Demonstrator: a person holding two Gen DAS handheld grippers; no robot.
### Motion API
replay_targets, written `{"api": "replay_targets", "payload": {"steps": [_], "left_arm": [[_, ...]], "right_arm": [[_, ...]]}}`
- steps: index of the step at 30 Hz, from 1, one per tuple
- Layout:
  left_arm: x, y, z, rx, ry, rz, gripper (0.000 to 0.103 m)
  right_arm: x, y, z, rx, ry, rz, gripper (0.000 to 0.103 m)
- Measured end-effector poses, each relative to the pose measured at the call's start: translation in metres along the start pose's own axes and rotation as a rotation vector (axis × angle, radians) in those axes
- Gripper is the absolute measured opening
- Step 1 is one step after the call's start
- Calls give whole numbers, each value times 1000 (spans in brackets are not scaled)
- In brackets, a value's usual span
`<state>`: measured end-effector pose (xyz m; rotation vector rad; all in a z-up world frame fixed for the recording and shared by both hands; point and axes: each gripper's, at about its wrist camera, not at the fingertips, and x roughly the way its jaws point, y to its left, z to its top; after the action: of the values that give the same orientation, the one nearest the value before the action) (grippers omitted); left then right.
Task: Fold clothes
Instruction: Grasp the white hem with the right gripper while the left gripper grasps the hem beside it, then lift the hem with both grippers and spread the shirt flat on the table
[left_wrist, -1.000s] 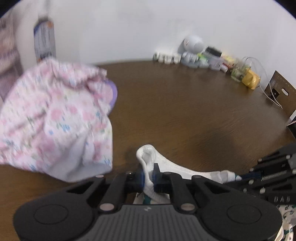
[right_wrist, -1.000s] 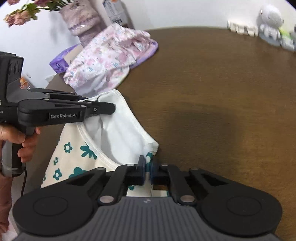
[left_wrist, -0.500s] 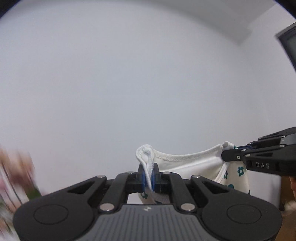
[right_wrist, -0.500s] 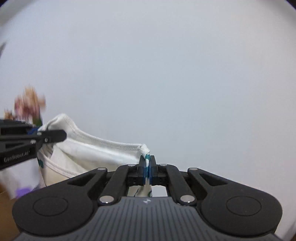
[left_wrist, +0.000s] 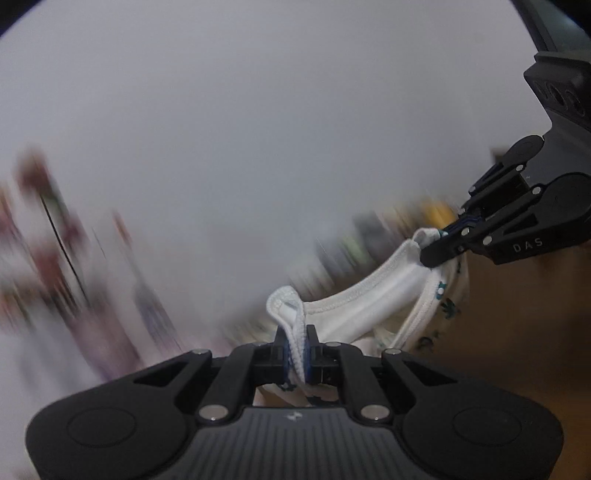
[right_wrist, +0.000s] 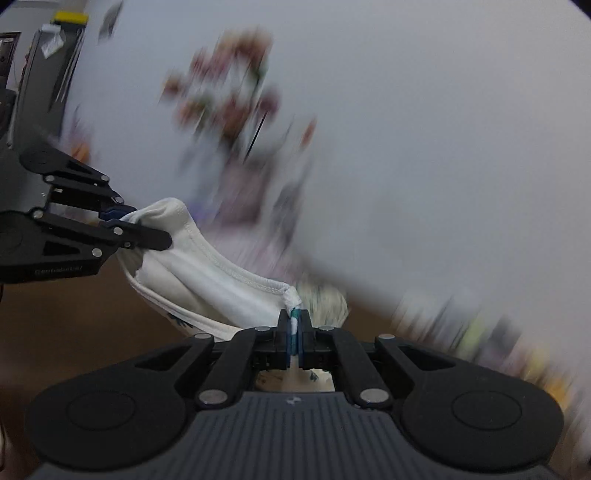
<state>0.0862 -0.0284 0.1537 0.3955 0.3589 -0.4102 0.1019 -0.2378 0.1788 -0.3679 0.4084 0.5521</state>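
Blurred flowers (right_wrist: 229, 85) beyond right tongs (right_wrist: 294, 334)

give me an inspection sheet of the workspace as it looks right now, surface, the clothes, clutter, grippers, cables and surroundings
Surface: brown wooden table, partly in view, blurred.
Job's things: white garment with teal flower print, held up and stretched between both grippers.
Clutter: blurred small items along the table's far edge; not identifiable.
Grippers: left gripper shut on the garment's edge; right gripper shut on the other end.
Cables: nothing seen.
Surroundings: pale wall; blurred flowers.
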Motion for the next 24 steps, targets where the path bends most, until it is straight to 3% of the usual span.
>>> {"api": "replay_targets", "payload": {"steps": [3,7,10,12,14,16,18,22,24], "left_arm": [[3,-16,-61,-101,119,-76,7],[-11,-22,-99,-160,176,-102,16],[-28,-24,-104,-142,174,-88,25],[-37,-24,-100,-98,146,-75,37],[-42,-25,-96,-59,125,-76,46],[-44,-32,-93,-8,119,-84,47],[-40,-39,-91,58,129,-100,48],[-33,-56,-90,196,149,-101,43],[-31,-62,-91,227,149,-90,7]], "right_arm": [[9,17,-69,115,124,81,2],[-7,32,-127,246,189,122,3],[-20,42,-142,267,196,102,4],[-26,50,-144,276,186,80,10],[-34,57,-141,280,152,48,23],[-40,63,-139,276,129,21,35],[-39,70,-138,264,131,6,36],[-23,84,-141,222,180,-24,37],[-14,92,-142,191,210,-47,37]]}}
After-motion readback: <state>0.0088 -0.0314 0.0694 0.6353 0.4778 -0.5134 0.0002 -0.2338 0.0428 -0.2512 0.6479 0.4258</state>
